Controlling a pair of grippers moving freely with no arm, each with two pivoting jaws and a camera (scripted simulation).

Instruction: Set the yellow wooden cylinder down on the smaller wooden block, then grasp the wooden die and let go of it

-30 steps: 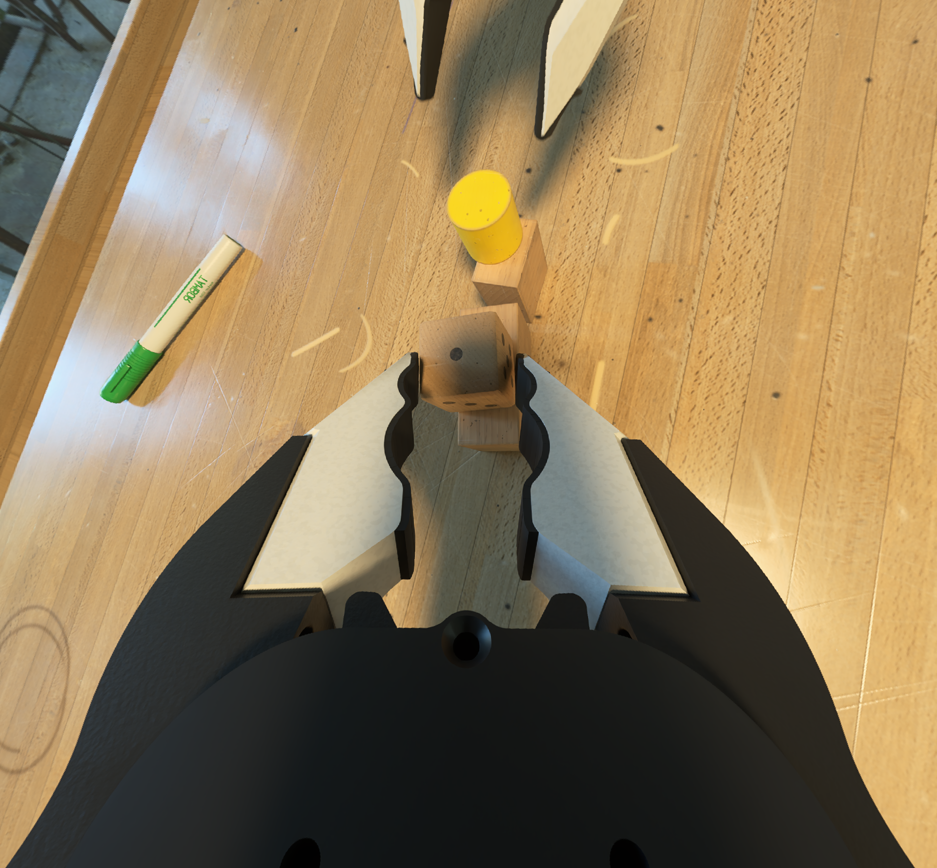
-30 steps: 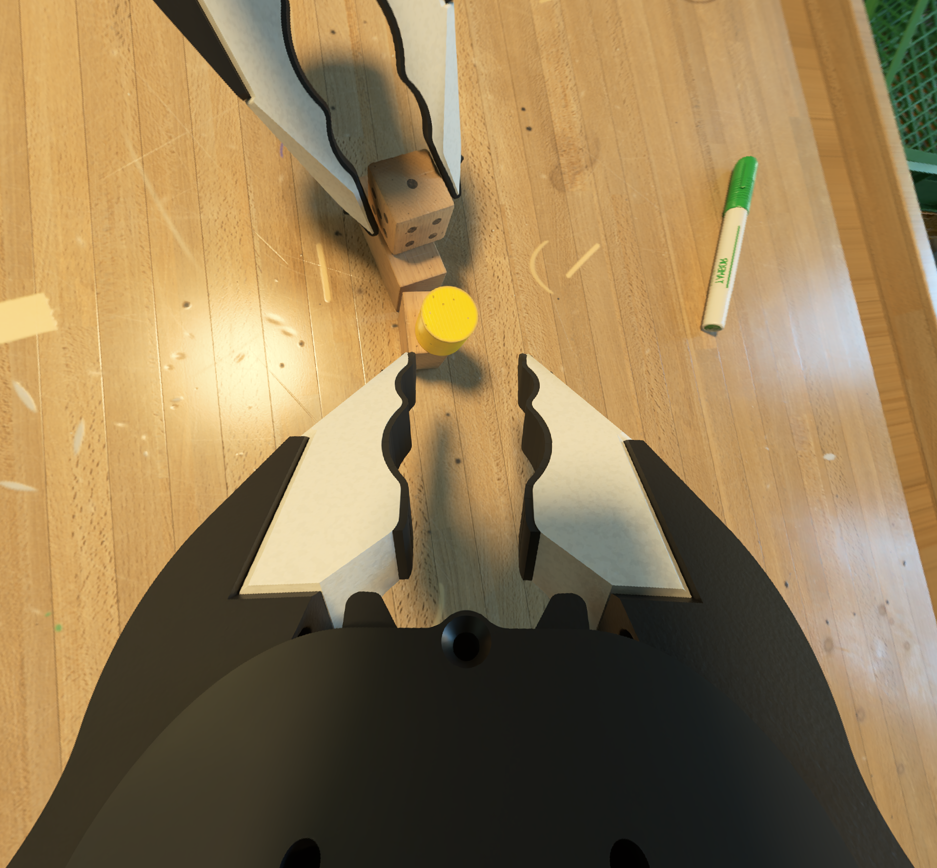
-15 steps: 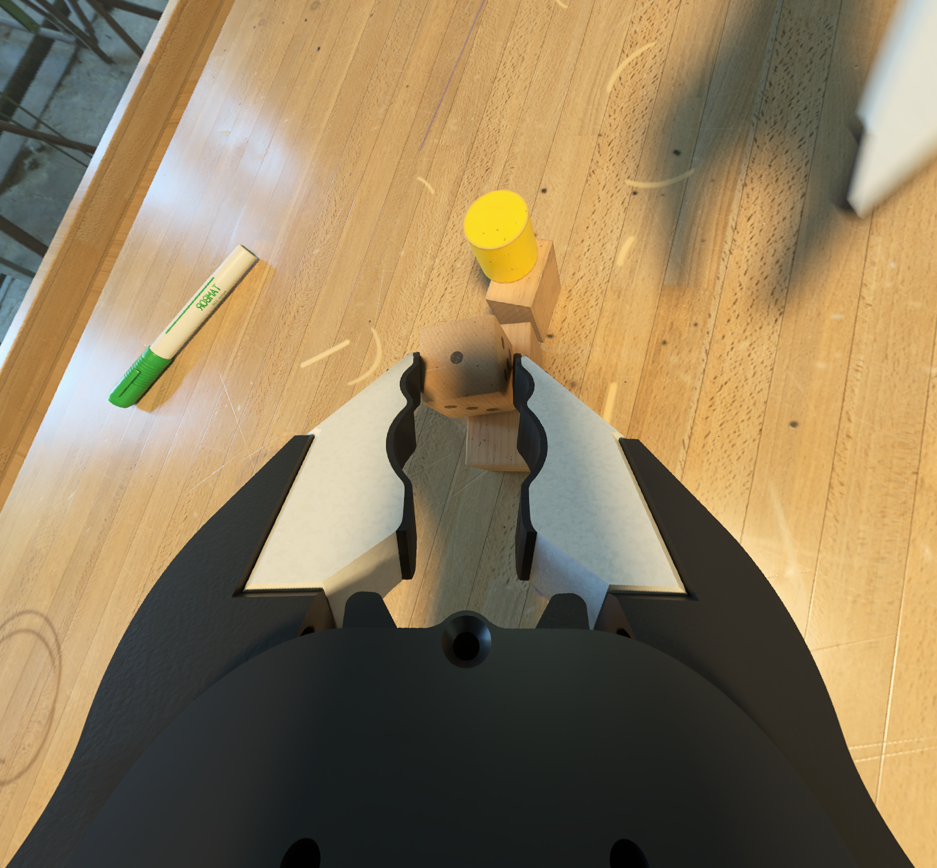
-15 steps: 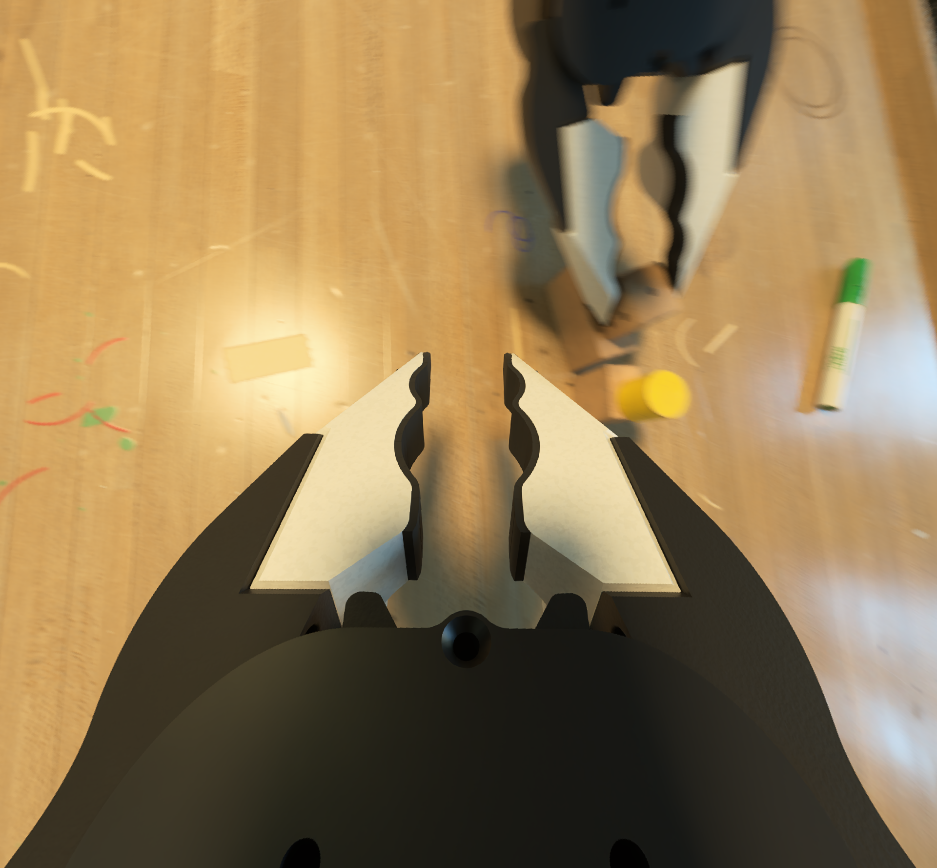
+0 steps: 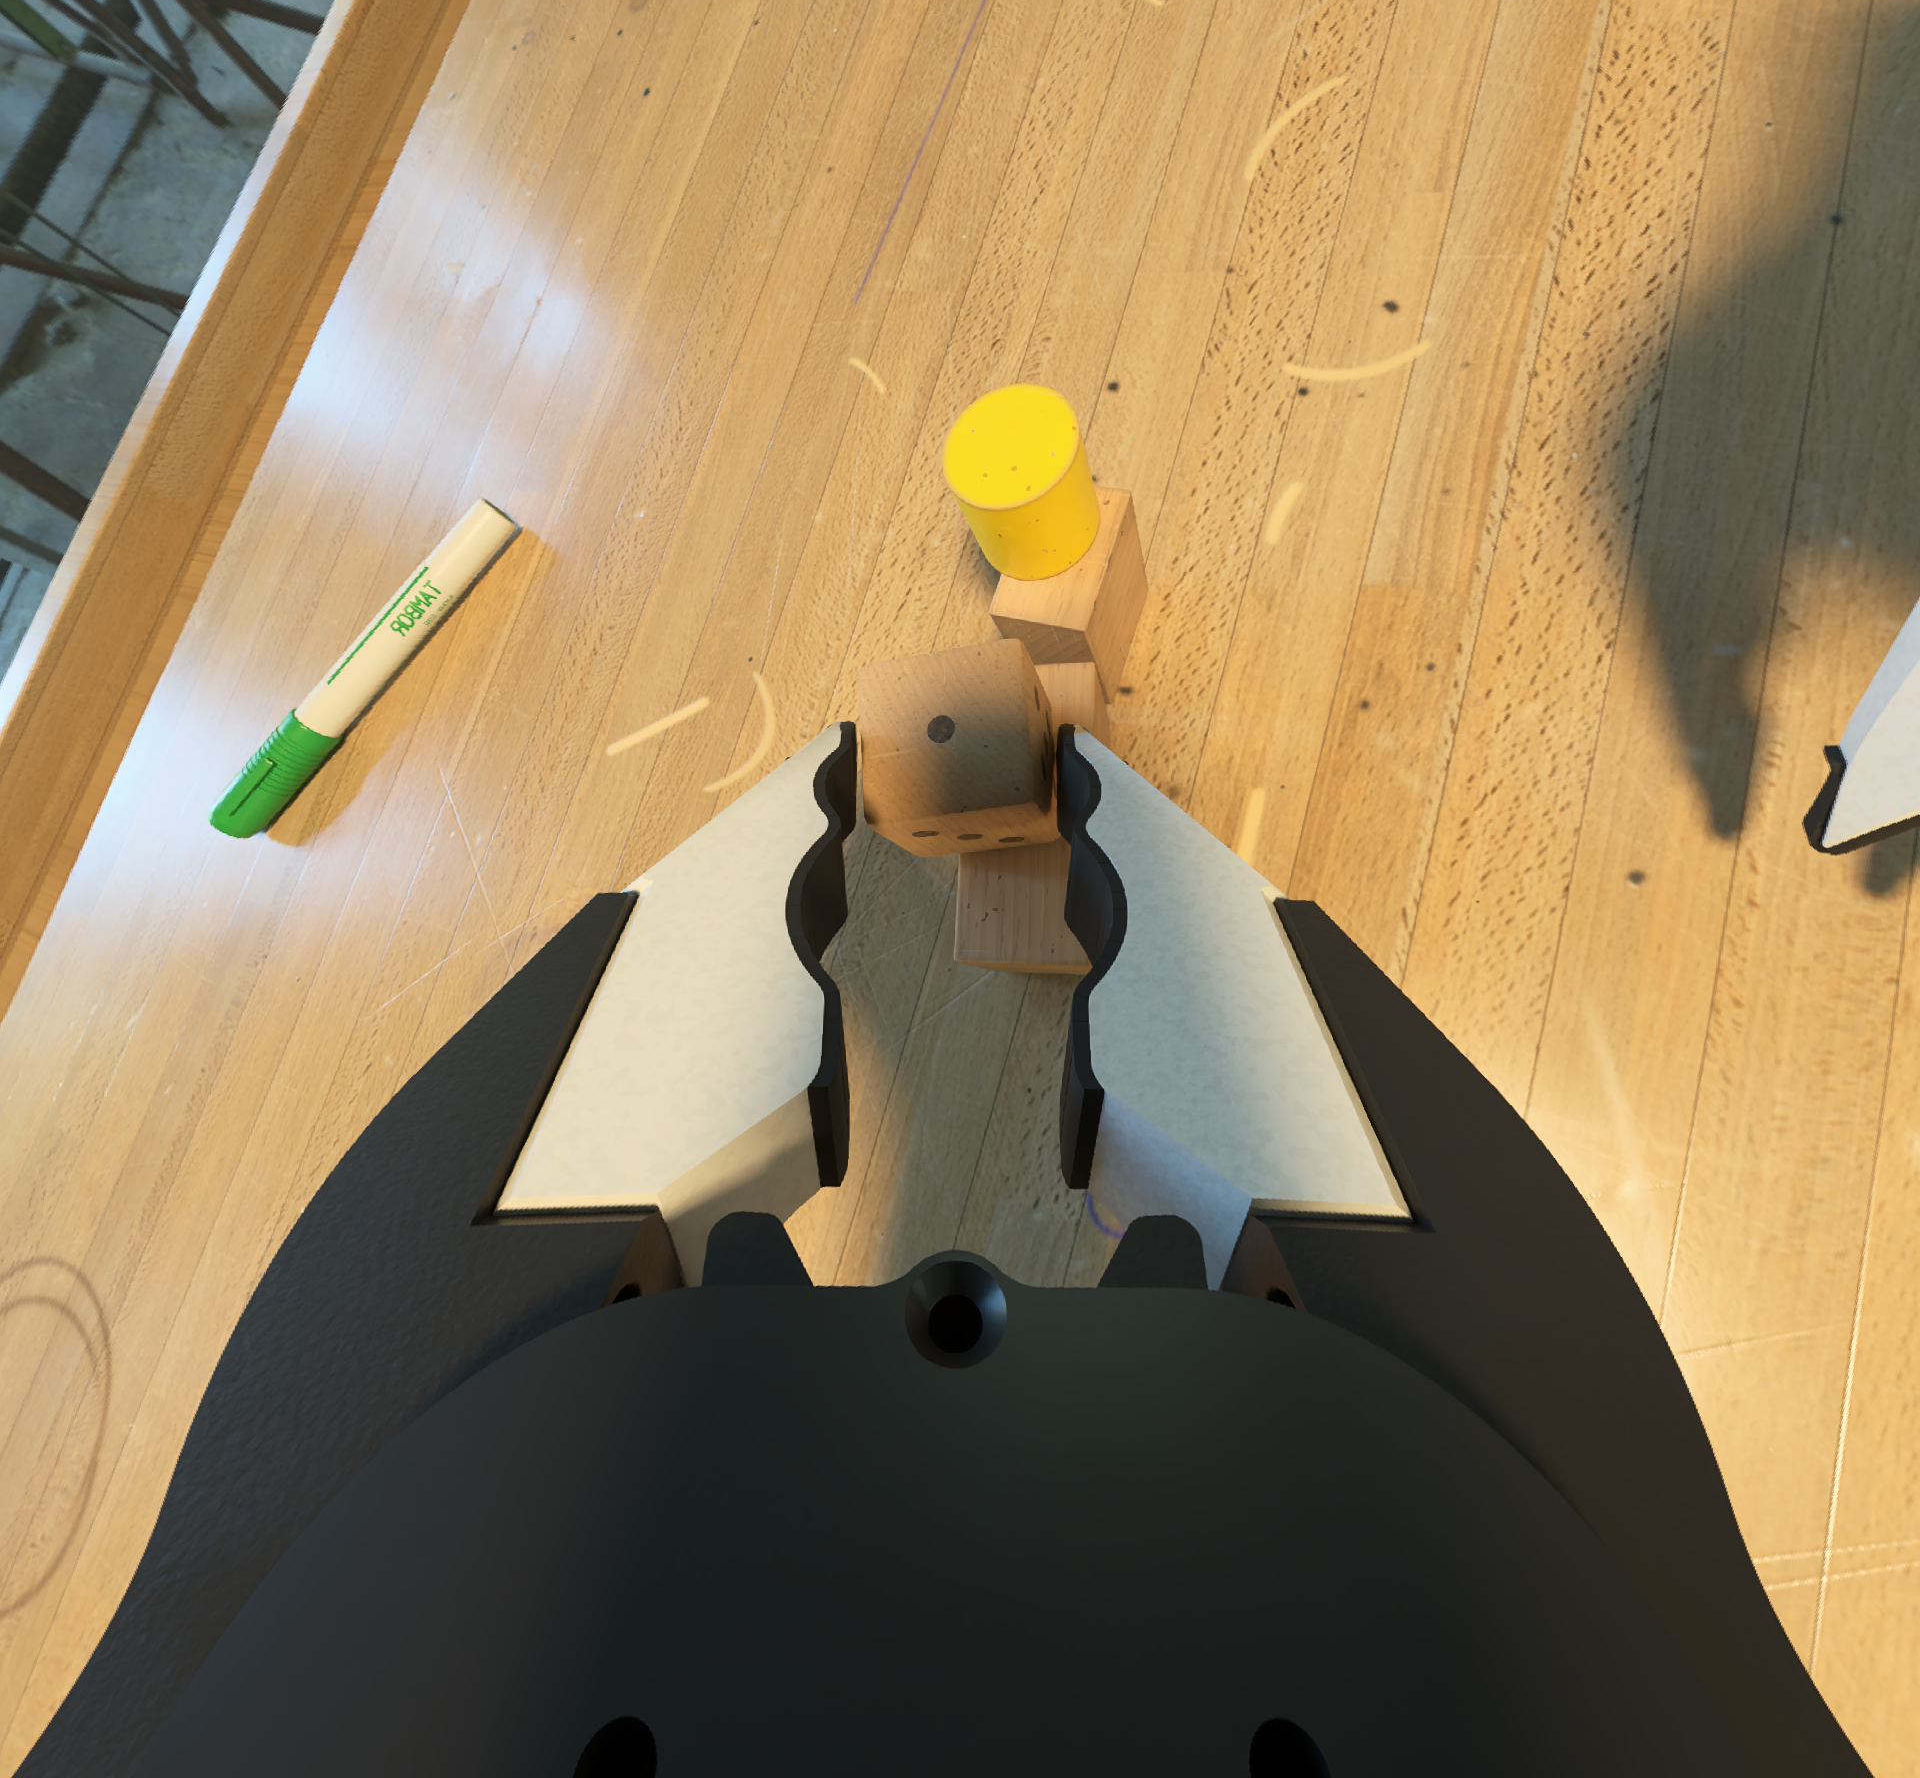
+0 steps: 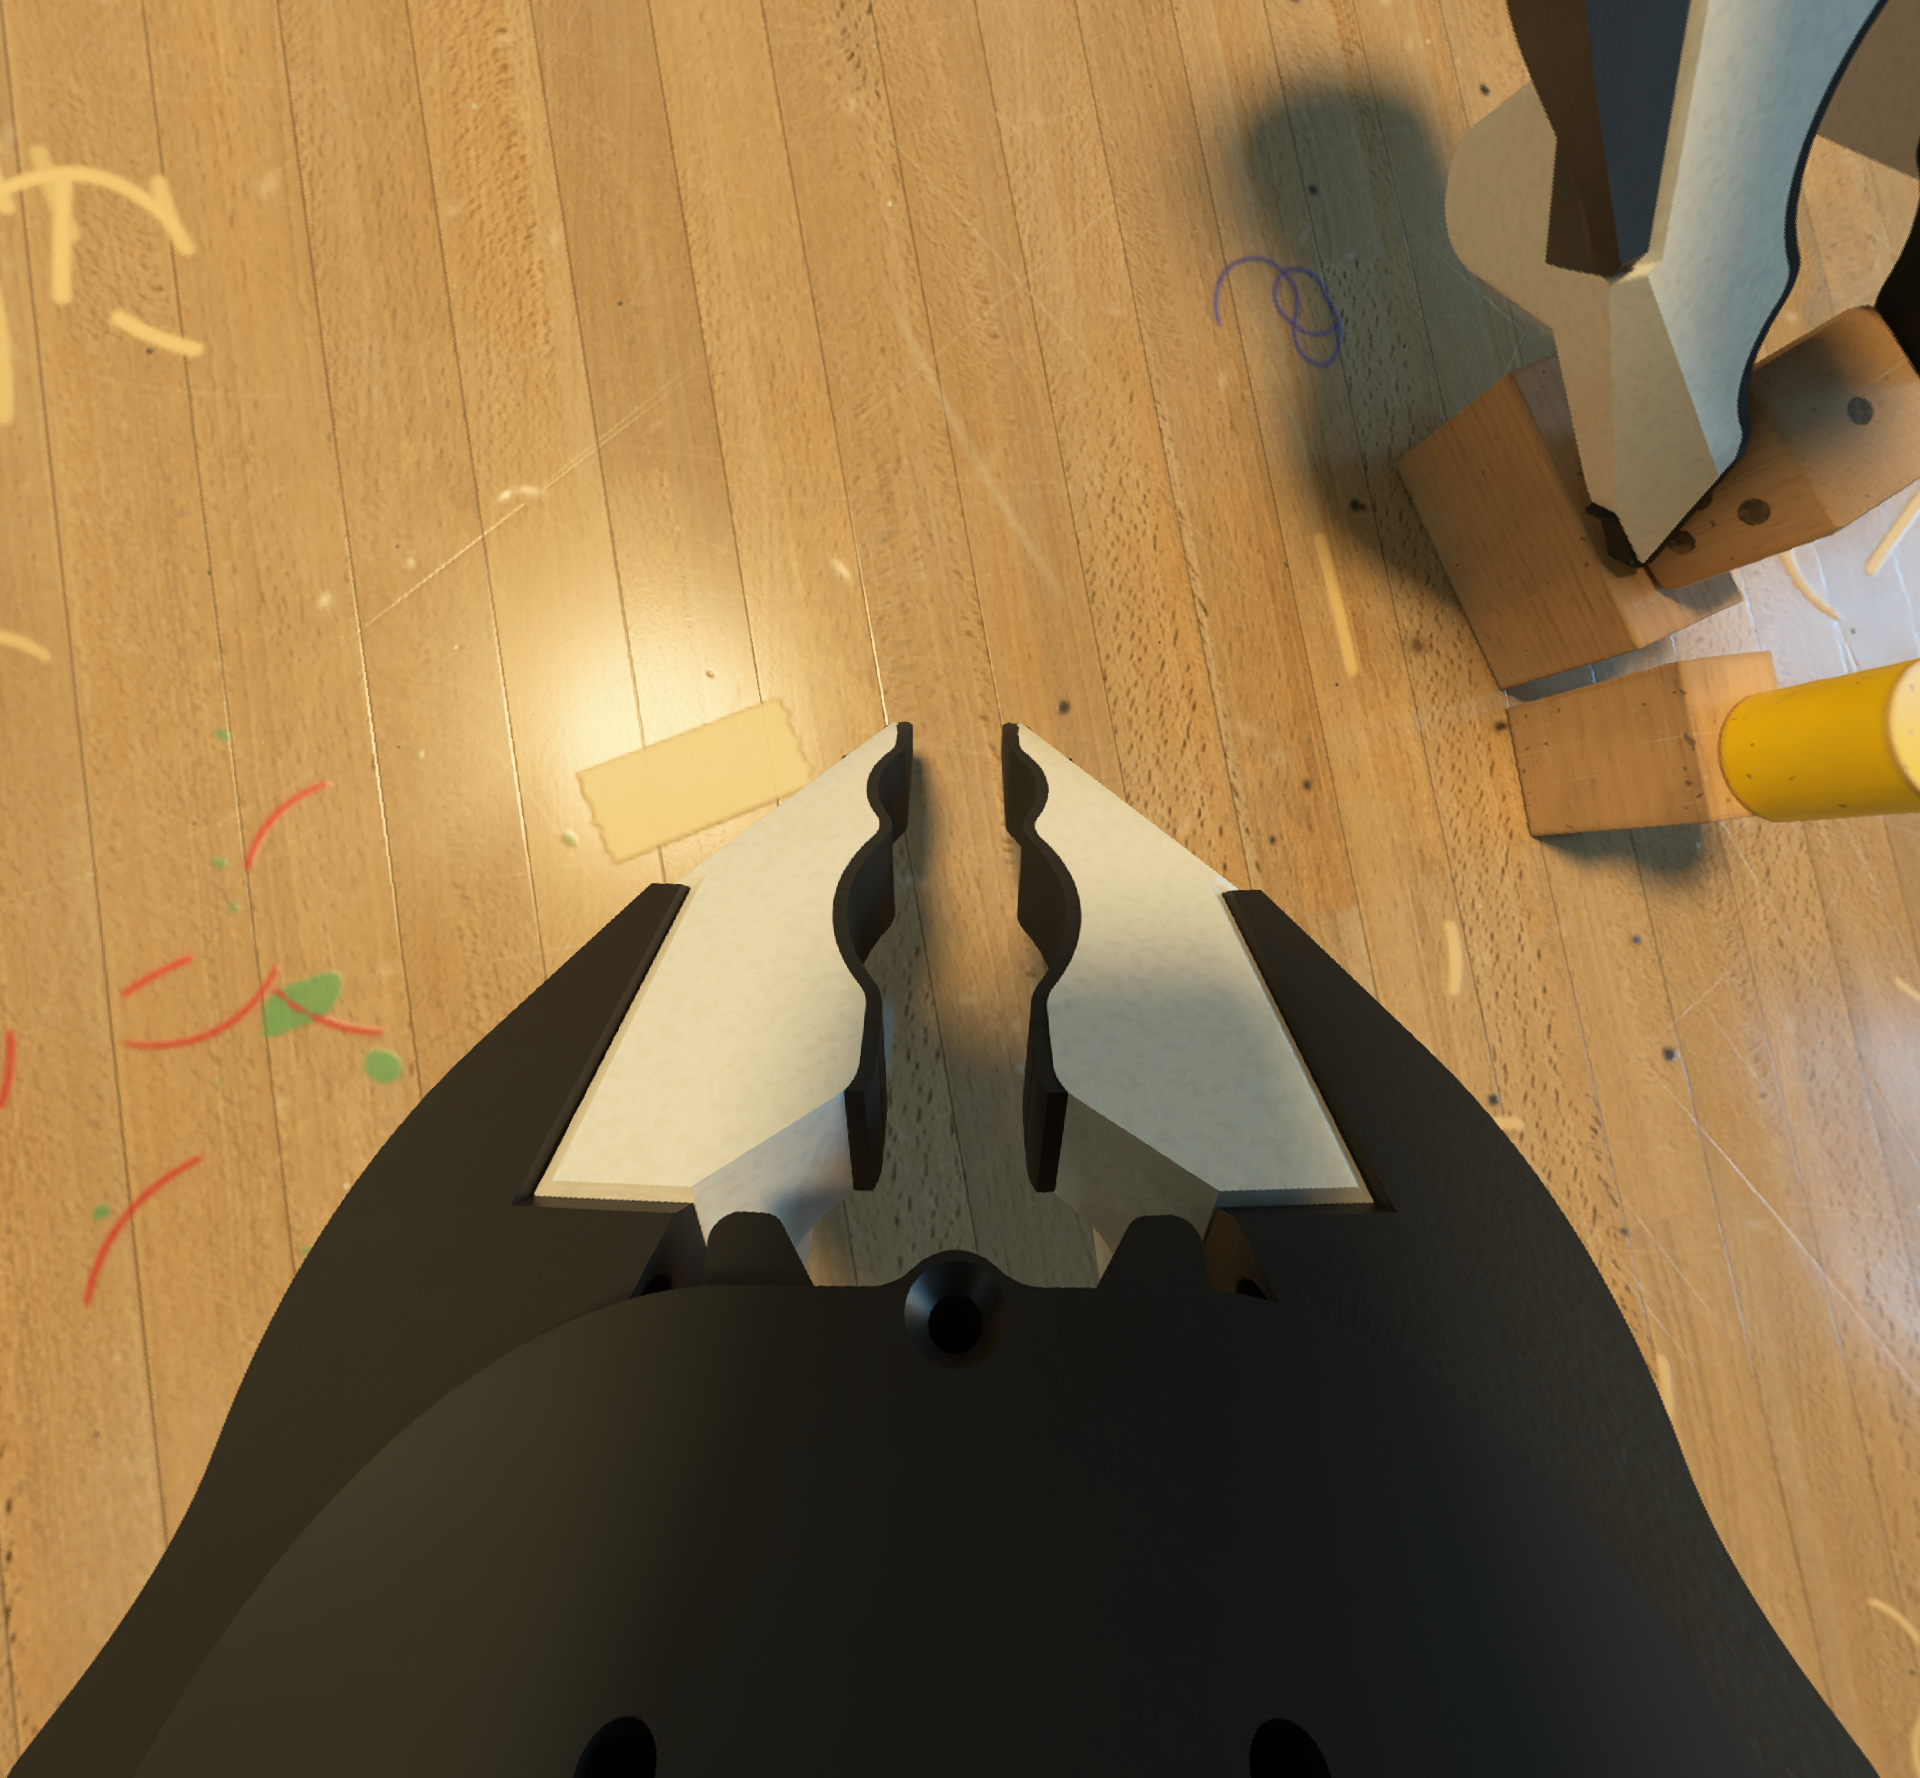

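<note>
In the left wrist view my left gripper [image 5: 956, 741] is shut on the wooden die [image 5: 951, 757] and holds it over the larger wooden block [image 5: 1013, 913]. I cannot tell whether the die touches that block. Just beyond, the yellow cylinder [image 5: 1023, 481] stands upright on the smaller wooden block [image 5: 1086, 590]. My right gripper [image 6: 956, 741] is off to the side, low over bare table, empty, its jaws nearly shut with a narrow gap. In the right wrist view, the die [image 6: 1829, 461], the larger block [image 6: 1507, 523], the smaller block [image 6: 1610, 752] and the cylinder [image 6: 1808, 752] are at the right edge.
A green-capped white marker [image 5: 364, 668] lies left of the stack, near the table's raised left edge [image 5: 208, 378]. A strip of tape [image 6: 691, 788] lies by my right fingertips, with paint marks [image 6: 301, 1001] farther left. One right gripper finger [image 5: 1870, 772] shows at the left view's right edge.
My right gripper has drawn away from the cylinder, swung off to the side, and narrowed its jaws. My left gripper still holds the die in about the same place. The cylinder stays on the smaller block.
</note>
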